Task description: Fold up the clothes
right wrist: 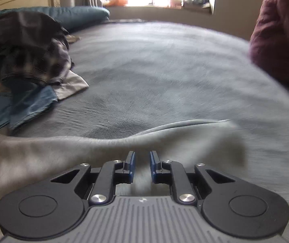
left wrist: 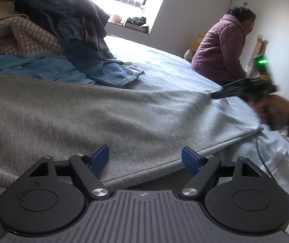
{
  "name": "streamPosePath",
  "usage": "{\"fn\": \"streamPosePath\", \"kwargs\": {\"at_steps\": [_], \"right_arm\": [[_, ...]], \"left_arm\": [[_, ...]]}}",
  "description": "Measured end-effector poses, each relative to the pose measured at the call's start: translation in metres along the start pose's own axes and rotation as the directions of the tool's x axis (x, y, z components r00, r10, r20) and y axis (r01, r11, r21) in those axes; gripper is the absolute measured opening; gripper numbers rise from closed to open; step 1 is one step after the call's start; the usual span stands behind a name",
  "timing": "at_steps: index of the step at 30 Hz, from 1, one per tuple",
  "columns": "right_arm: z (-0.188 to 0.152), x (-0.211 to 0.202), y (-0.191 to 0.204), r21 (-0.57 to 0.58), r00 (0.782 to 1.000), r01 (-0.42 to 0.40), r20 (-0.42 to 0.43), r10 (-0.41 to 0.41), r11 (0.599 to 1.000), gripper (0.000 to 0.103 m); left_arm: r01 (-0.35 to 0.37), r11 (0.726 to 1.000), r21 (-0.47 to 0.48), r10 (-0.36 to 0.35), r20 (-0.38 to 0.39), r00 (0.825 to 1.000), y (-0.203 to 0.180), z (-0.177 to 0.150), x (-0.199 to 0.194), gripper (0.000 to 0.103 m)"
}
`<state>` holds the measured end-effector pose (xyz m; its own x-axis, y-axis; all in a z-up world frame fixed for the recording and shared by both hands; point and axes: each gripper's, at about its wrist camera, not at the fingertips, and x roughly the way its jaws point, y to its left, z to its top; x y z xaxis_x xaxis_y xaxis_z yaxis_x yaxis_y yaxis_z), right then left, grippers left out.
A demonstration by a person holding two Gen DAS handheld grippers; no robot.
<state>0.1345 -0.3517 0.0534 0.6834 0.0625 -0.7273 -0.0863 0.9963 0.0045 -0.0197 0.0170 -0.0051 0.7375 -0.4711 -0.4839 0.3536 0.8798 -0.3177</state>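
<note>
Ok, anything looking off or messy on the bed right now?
Only the unfolded clothes pile, heaped at the bed's left side with a denim leg trailing out. The grey garment lies spread flat, one edge lifted by the right gripper.

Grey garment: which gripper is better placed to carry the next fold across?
Right gripper: it is pinching the grey garment. The left gripper hangs open above it, gripping nothing.

Left gripper point(left wrist: 145, 159) sits low over a grey garment point(left wrist: 103, 117) spread on the bed point(left wrist: 164, 64), blue pads wide apart with nothing pinched. Over on the right, the right gripper point(left wrist: 215, 96) is blurry and has the garment's far edge tented up. Pile of clothes point(left wrist: 53, 30) behind, and a person in a purple jacket point(left wrist: 221, 48) by the wall.
</note>
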Motion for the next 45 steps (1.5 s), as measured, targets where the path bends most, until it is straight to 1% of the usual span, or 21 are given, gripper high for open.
{"fn": "streamPosePath", "kwargs": {"at_steps": [3, 6, 7, 8, 9, 12, 14, 15, 17, 18, 20, 23, 25, 27, 29, 31, 34, 37, 40, 43, 45], "right_arm": [[0.001, 0.03, -0.033, 0.043, 0.995, 0.09, 0.029, -0.092, 0.995, 0.013], [0.003, 0.025, -0.101, 0.281, 0.976, 0.196, 0.031, -0.214, 0.939, 0.0], [0.004, 0.022, -0.119, 0.332, 0.965, 0.242, 0.017, -0.262, 0.912, 0.0], [0.006, 0.018, -0.126, 0.327, 0.944, 0.315, -0.015, -0.328, 0.891, 0.011], [0.006, 0.013, -0.131, 0.322, 0.93, 0.356, -0.031, -0.366, 0.877, 0.011], [0.004, -0.018, -0.128, 0.325, 0.952, 0.283, 0.018, -0.305, 0.902, 0.01], [-0.005, -0.043, -0.103, 0.316, 0.988, 0.124, 0.045, -0.145, 0.941, 0.014], [-0.011, -0.056, -0.089, 0.304, 0.997, 0.028, 0.054, -0.047, 0.952, 0.021], [-0.032, -0.076, -0.06, 0.257, 0.991, -0.134, 0.028, 0.131, 0.957, 0.036], [-0.046, -0.081, -0.047, 0.226, 0.983, -0.177, -0.006, 0.183, 0.958, 0.039], [-0.076, -0.082, -0.037, 0.159, 0.985, -0.128, -0.092, 0.144, 0.979, 0.038], [-0.098, -0.096, -0.075, 0.238, 0.995, 0.045, -0.1, -0.022, 0.97, 0.037], [-0.095, -0.115, -0.099, 0.304, 0.969, 0.238, -0.137, -0.205, 0.923, 0.038], [-0.089, -0.138, -0.093, 0.262, 0.959, 0.278, -0.132, -0.251, 0.924, 0.038], [-0.08, -0.158, -0.069, 0.205, 0.969, 0.243, -0.086, -0.23, 0.948, 0.038], [-0.068, -0.167, -0.022, 0.147, 0.993, 0.122, -0.021, -0.12, 0.982, 0.038], [-0.051, -0.168, 0.053, 0.049, 0.997, -0.065, 0.04, 0.063, 0.997, 0.038], [-0.037, -0.134, 0.138, -0.049, 0.969, -0.248, 0.013, 0.249, 0.968, 0.036], [-0.035, -0.103, 0.221, -0.139, 0.926, -0.377, -0.034, 0.376, 0.916, 0.035], [-0.035, -0.083, 0.279, -0.198, 0.894, -0.447, -0.074, 0.441, 0.872, 0.03], [-0.042, -0.075, 0.296, -0.246, 0.907, -0.421, -0.1, 0.409, 0.873, 0.03]], "left_arm": [[0.003, 1.0, 0.005, -0.003, 0.001, 1.0, -0.001, -0.001, 0.0, 0.082], [0.008, 1.0, 0.001, -0.008, 0.004, 1.0, 0.001, -0.001, -0.001, 0.083], [0.01, 1.0, -0.001, -0.01, 0.005, 1.0, 0.001, -0.001, -0.001, 0.084], [0.011, 1.0, -0.001, -0.011, 0.005, 1.0, 0.001, -0.001, -0.002, 0.084], [0.01, 1.0, 0.0, -0.01, 0.005, 1.0, 0.001, -0.001, -0.001, 0.085], [0.01, 1.0, 0.002, -0.01, 0.005, 1.0, 0.0, -0.001, -0.001, 0.087], [0.007, 1.0, -0.002, -0.007, 0.008, 1.0, 0.001, -0.001, -0.002, 0.088], [0.005, 1.0, -0.005, -0.005, 0.01, 1.0, 0.001, 0.0, -0.003, 0.088], [0.003, 1.0, -0.008, -0.003, 0.012, 1.0, 0.001, 0.0, -0.003, 0.088], [0.003, 1.0, -0.009, -0.003, 0.011, 1.0, 0.001, 0.0, -0.003, 0.088], [0.004, 1.0, -0.01, -0.004, 0.01, 1.0, 0.001, 0.0, -0.003, 0.089], [0.002, 1.0, -0.018, -0.001, 0.02, 1.0, 0.002, 0.002, -0.005, 0.089], [-0.009, 0.999, -0.031, 0.011, 0.047, 0.999, 0.004, 0.004, -0.014, 0.089], [-0.025, 0.999, -0.036, 0.027, 0.08, 0.996, 0.006, 0.011, -0.03, 0.089], [-0.055, 0.998, -0.036, 0.059, 0.124, 0.991, 0.012, 0.021, -0.054, 0.089], [-0.119, 0.991, -0.058, 0.127, 0.172, 0.977, 0.025, 0.032, -0.089, 0.091], [-0.232, 0.965, -0.125, 0.258, 0.262, 0.93, 0.057, 0.039, -0.14, 0.098], [-0.341, 0.908, -0.244, 0.399, 0.249, 0.883, 0.101, 0.034, -0.167, 0.098], [-0.38, 0.855, -0.354, 0.461, 0.181, 0.869, 0.145, 0.02, -0.175, 0.096], [-0.459, 0.808, -0.371, 0.528, 0.108, 0.842, 0.17, 0.012, -0.172, 0.094], [-0.509, 0.783, -0.357, 0.566, 0.068, 0.822, 0.178, 0.011, -0.171, 0.094]]}}
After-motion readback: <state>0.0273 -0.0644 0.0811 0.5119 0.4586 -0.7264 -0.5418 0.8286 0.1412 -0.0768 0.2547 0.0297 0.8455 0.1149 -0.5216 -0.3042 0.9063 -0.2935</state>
